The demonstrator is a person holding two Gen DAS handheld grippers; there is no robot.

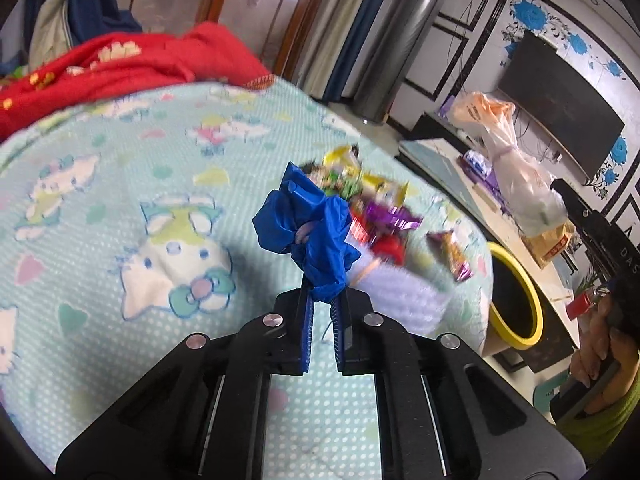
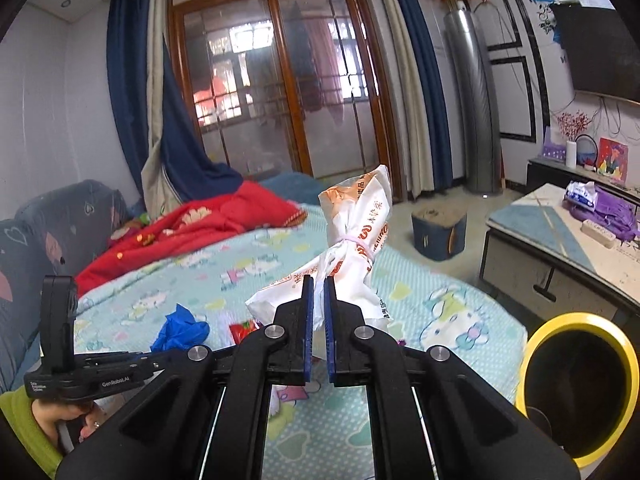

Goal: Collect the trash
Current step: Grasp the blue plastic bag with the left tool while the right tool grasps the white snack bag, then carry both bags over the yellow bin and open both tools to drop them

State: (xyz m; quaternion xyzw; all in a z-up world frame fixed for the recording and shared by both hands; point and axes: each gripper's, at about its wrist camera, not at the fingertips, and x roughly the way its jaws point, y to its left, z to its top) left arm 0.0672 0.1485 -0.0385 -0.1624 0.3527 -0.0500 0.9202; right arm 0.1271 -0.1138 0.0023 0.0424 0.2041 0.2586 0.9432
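My left gripper [image 1: 323, 294] is shut on a crumpled blue plastic bag [image 1: 308, 232] and holds it above the bed; the bag also shows in the right wrist view [image 2: 180, 330]. My right gripper [image 2: 319, 284] is shut on a tied white and orange plastic bag [image 2: 356, 236], held up over the bed; it also shows in the left wrist view [image 1: 516, 168]. Colourful snack wrappers [image 1: 376, 208] lie in a pile on the bedsheet beyond the blue bag. A yellow-rimmed trash bin [image 2: 580, 388] stands on the floor right of the bed, also visible in the left wrist view [image 1: 516, 296].
The bed has a light blue cartoon sheet [image 1: 120, 200] and a red blanket [image 2: 192, 228] at its far end. A low table [image 2: 560, 236] with purple items stands right. A dark stool [image 2: 438, 236] sits on the floor beyond the bed.
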